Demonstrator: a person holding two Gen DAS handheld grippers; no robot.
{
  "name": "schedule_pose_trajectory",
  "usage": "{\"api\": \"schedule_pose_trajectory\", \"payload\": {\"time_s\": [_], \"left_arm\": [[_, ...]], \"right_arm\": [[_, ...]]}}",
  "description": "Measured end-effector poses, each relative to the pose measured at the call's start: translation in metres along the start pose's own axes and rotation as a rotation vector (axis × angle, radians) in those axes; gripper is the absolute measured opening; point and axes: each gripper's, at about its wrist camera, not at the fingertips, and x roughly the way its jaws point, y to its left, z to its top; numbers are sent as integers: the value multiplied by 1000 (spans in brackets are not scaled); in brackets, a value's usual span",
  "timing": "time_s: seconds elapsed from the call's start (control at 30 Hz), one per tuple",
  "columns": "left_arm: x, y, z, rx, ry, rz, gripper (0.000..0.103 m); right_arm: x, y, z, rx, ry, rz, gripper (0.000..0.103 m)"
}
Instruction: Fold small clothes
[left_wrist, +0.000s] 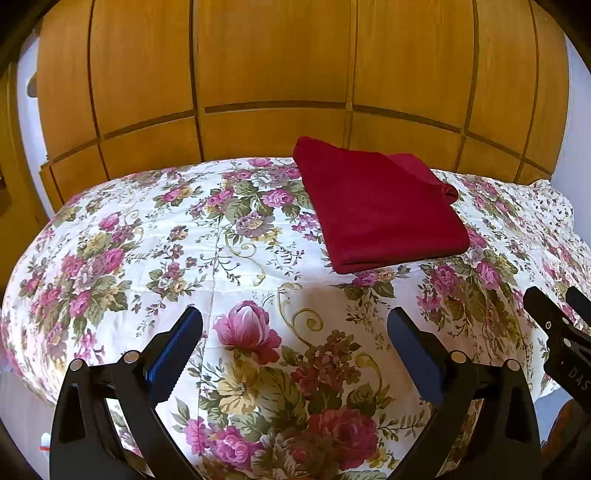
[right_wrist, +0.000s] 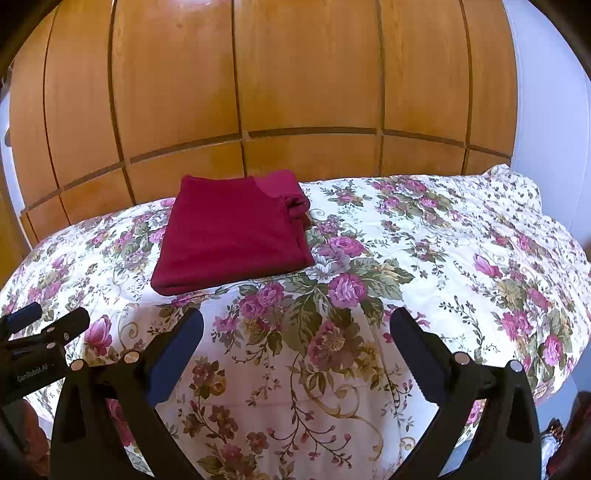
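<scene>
Both grippers, left (left_wrist: 294, 325) and right (right_wrist: 296, 325), hung over the flowery bed (left_wrist: 155, 236) with jaws spread wide, holding nothing. Farther back lay the red cloth (left_wrist: 376, 210), folded flat, so the job looked done.

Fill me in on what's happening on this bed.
A person holds two sets of tongs over a floral bedspread. Both the left tongs and the right tongs are open and empty, apart from the cloth. A dark red garment lies folded into a neat rectangle toward the far side of the bed, in front of a wooden wardrobe. Nothing is gripping it.
</scene>
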Motion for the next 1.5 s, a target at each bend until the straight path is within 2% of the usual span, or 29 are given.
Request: {"api": "schedule_pose_trajectory", "payload": {"time_s": [1.5], "left_arm": [[1, -2, -2, -3, 18, -19, 99]], "right_arm": [[1, -1, 1, 15, 20, 23, 101]]}}
